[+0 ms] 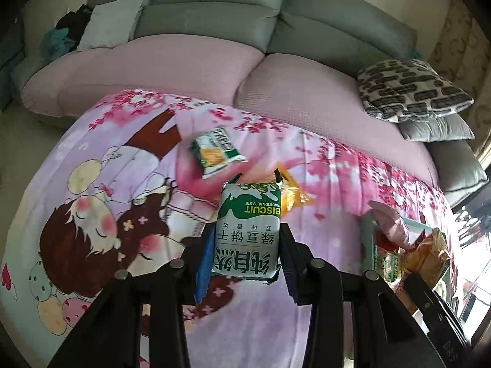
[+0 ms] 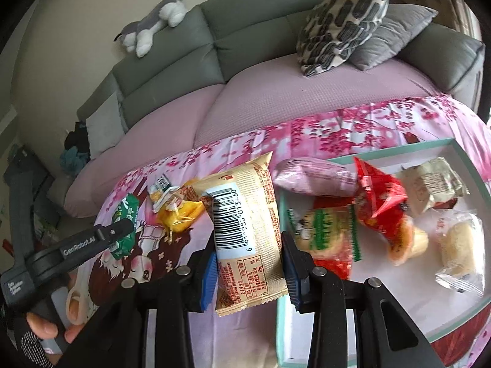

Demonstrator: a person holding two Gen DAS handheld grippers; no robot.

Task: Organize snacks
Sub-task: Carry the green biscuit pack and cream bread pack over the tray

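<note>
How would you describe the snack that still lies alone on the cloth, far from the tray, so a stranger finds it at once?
Start from the pink cartoon cloth spread in front of the grey sofa. Beyond the biscuit pack held in the left gripper lies a small green and white packet, flat on the cloth. It shows yellow crackers, and nothing touches it, unlike the orange wrapper nearer the gripper.

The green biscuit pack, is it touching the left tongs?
Touching. The left wrist view shows the green biscuit pack pinched between both fingers of the left tongs, with no gap either side.
</note>
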